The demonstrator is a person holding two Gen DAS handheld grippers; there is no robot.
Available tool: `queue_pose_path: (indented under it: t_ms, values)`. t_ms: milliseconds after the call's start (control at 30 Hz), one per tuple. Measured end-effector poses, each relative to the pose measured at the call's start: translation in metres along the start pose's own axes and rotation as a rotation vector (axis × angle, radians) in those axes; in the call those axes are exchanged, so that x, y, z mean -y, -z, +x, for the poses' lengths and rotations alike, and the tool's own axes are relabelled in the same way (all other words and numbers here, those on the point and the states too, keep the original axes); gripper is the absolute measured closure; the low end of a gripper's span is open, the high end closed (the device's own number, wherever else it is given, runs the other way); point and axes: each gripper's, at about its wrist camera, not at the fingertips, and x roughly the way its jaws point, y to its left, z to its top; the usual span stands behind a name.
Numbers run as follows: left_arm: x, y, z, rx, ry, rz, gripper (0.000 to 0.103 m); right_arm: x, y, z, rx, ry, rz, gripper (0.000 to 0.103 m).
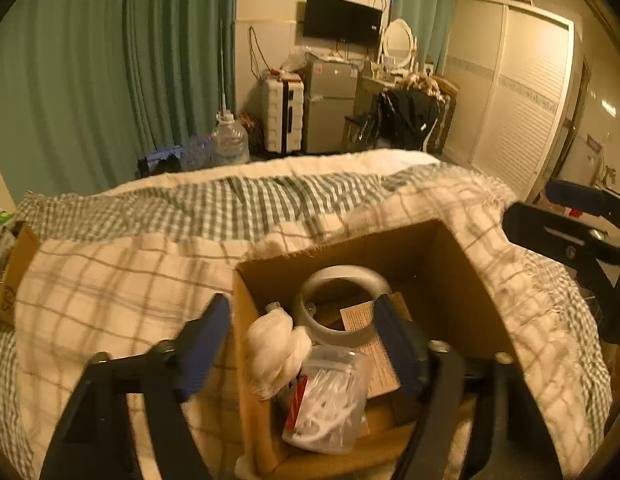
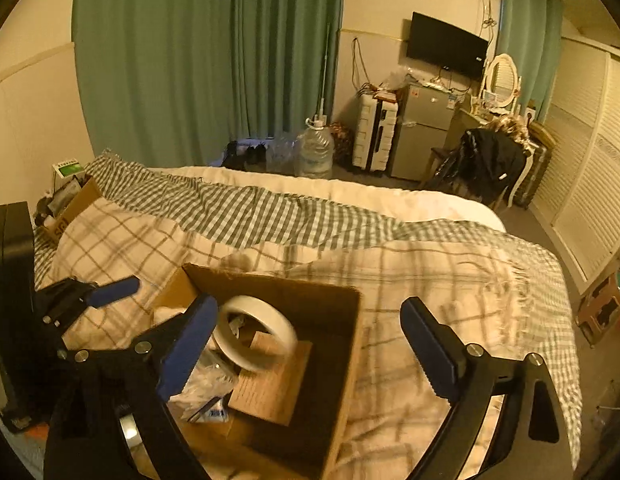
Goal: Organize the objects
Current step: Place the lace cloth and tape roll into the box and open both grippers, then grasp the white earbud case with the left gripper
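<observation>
Both the left claw (image 1: 302,336) and right claw (image 2: 310,344) hung released over the open brown cardboard box (image 2: 346,360), whose thin wall beneath them risked being knocked askew.

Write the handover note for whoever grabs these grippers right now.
Left gripper: open, empty, straddling the left wall of the cardboard box on the bed.
Right gripper: open, empty, straddling the box's right wall.
In the box: white tape roll leaning on a wooden block, a white wrapped bundle, a clear bag of white bits, a printed leaflet.
Done: these items are boxed.
Left: a second box at the bed's far left looks unsorted.
</observation>
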Motion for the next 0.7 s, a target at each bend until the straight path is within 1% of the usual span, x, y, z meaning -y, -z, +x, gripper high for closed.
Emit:
queue_pose_path:
  t_ms: [33,133,200,267,367,400,500,567,700]
  values:
    - [-0.002,0.0,-0.01,0.012,-0.005,-0.001,0.014,0.0,0.0,-0.009,0.005,0.01,-0.003,0.007]
    - [-0.005,-0.001,-0.046,0.054,-0.028,0.007,0.008,-0.001,0.001,-0.041,0.029,0.044,-0.005,0.002]
    - [-0.006,-0.001,-0.07,0.071,-0.056,0.008,0.005,-0.003,0.005,-0.062,0.042,0.053,0.002,0.001]
    - [-0.009,0.002,-0.088,0.079,-0.085,0.008,0.005,-0.007,0.01,-0.077,0.048,0.058,0.001,0.0]
    - [-0.015,0.018,-0.11,0.085,-0.136,0.005,0.004,-0.015,0.024,-0.098,0.058,0.075,-0.001,0.0]
    - [-0.017,0.027,-0.116,0.091,-0.154,0.0,0.0,-0.018,0.03,-0.103,0.058,0.082,0.001,0.0]
    - [-0.024,0.051,-0.124,0.096,-0.179,-0.011,0.0,-0.024,0.056,-0.111,0.059,0.087,0.013,0.0]
    - [-0.031,0.068,-0.125,0.094,-0.192,-0.044,0.0,-0.028,0.075,-0.113,0.061,0.082,0.023,0.0]
    - [-0.038,0.098,-0.117,0.068,-0.18,-0.104,0.0,-0.037,0.105,-0.099,0.034,0.073,0.032,0.0]
